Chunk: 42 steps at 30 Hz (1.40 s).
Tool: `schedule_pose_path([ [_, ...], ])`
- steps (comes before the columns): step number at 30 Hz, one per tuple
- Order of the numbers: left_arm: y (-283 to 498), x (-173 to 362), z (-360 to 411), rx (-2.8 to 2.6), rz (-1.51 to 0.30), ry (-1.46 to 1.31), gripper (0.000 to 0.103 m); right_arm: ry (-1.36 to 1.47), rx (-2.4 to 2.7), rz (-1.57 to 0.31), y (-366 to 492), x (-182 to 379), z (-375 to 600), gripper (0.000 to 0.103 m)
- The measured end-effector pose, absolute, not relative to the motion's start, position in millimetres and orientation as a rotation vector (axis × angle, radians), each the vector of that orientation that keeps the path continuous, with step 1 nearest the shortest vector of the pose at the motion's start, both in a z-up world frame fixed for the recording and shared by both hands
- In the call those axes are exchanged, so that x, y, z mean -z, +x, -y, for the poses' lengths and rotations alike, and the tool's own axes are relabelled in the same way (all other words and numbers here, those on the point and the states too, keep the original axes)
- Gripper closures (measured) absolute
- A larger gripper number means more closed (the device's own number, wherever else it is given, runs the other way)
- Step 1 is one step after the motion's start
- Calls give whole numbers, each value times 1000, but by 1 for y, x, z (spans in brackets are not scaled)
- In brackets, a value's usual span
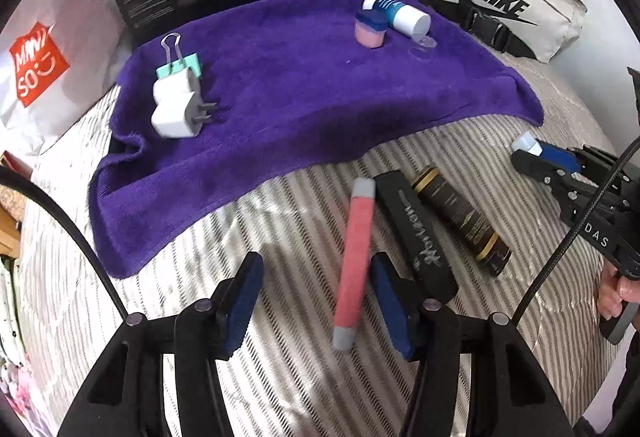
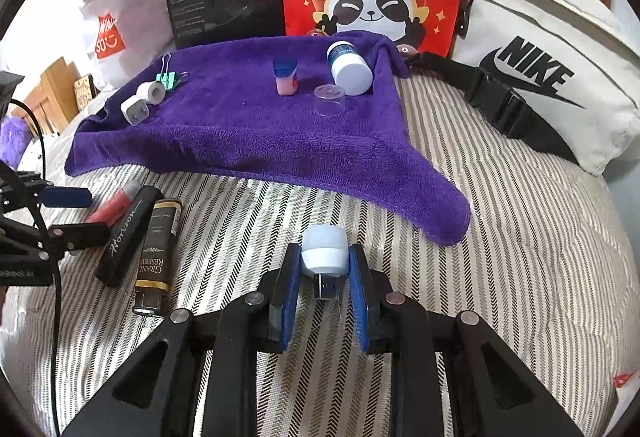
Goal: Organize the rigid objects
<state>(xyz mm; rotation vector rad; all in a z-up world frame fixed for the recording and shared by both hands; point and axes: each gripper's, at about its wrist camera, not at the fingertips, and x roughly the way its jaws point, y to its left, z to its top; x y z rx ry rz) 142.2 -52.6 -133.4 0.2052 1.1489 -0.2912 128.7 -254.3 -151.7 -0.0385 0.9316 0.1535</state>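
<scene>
While legible: "Horizon" black case [image 2: 127, 233], "GRAND RESERVE" tube [image 2: 154, 257].

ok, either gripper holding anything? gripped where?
Right gripper: shut on the small white-capped item, pads on its sides below the cap. Left gripper: open around the pink tube, not gripped.

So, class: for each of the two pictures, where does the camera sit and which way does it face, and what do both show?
Left wrist: on the left gripper, angled down at the striped bedding; its open fingers flank a pink stick; a hand shows at right.
Right wrist: on the right gripper, facing the purple towel; fingers shut on a white-capped item.
Shared: the towel, stick, and each other's gripper.
</scene>
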Motion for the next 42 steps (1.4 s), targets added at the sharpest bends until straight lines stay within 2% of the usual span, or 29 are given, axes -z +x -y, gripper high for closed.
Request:
schedule_pose_path([
  [4, 142, 133, 50, 324, -1127, 194, 53, -35, -156, -932, 129, 152, 254, 78],
  [6, 139, 132, 49, 348, -1112, 202, 64, -38, -155, -932, 129, 152, 254, 78],
  [11, 138, 132, 57, 386, -1098, 221, 78, -34, -156, -933, 129, 152, 254, 78],
  [13, 138, 131, 59, 386, -1105, 213, 90, -33, -156, -933, 129, 152, 253, 78],
  [21, 140, 133, 63, 377, -1117, 195, 91, -35, -156, -933, 129, 152, 254, 78],
  [42, 114, 137, 61, 340, -922, 209, 90, -41, -155, -933, 129, 153, 254, 78],
])
